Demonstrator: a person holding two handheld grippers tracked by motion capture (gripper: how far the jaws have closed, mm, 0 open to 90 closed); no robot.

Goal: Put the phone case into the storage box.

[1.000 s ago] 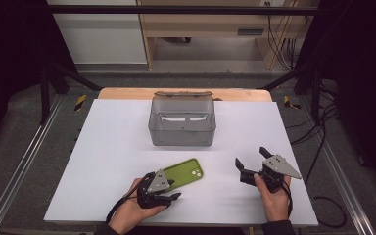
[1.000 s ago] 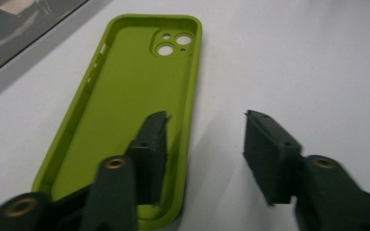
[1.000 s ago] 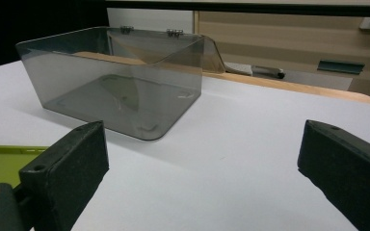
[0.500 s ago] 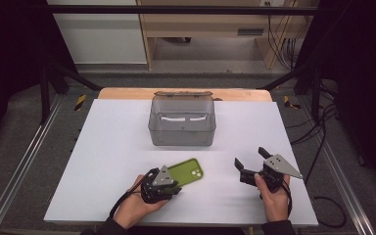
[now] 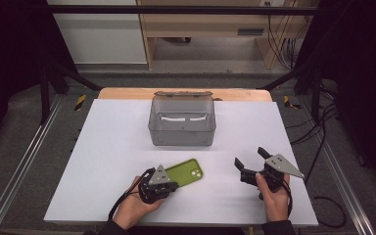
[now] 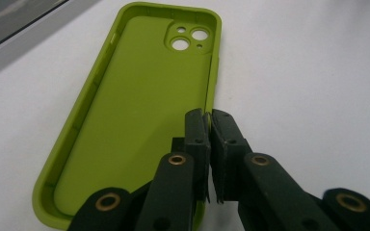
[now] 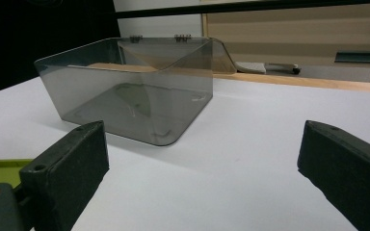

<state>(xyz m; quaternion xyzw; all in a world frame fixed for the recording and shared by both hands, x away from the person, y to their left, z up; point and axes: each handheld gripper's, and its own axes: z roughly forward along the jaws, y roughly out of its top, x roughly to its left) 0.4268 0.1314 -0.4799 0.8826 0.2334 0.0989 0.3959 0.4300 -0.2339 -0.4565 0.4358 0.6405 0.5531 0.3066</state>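
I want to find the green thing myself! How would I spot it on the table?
Start at the white table and find the see-through grey box in the middle. Come toward the person's hands: the phone case lies flat in front of the box, its side wall pinched by the left gripper. It is lime green, with round camera holes.

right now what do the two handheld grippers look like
Both are black two-jaw tools. The left gripper and right gripper each carry a grey three-cornered plate on top, and a black cable trails from each. In the left gripper view, brass-coloured rivets sit in the jaw links. The right gripper's fingers are blocky and matte black. Dark sleeves show at the wrists.
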